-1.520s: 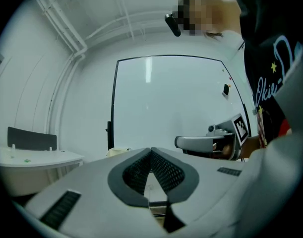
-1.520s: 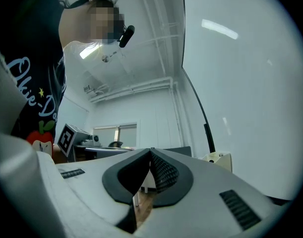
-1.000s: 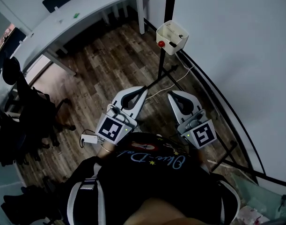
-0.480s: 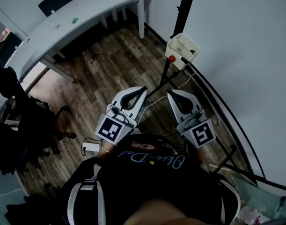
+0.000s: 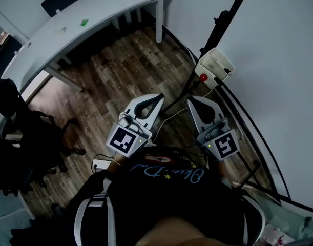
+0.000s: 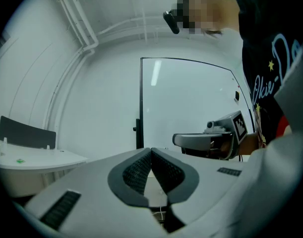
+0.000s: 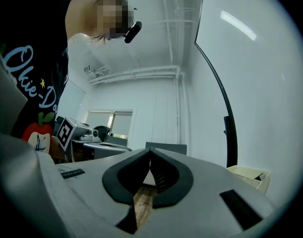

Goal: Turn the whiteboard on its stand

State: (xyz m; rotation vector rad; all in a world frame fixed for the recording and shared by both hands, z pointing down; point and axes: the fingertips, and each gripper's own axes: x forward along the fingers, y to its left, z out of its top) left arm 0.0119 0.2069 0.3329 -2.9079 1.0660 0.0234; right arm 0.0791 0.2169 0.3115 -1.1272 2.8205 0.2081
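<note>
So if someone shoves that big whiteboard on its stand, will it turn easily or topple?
The whiteboard looks like a broad, thin, rigid panel, so it should probably move as one stiff piece. Its stand has slim black legs spread on the floor, so a high push might rock it. The small tray seems to hold loose bits that could rattle.

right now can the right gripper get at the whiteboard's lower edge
Probably yes: the right gripper, jaws shut and empty, is close beside the whiteboard with nothing seen between them; the tray sits further ahead, out of the way.
</note>
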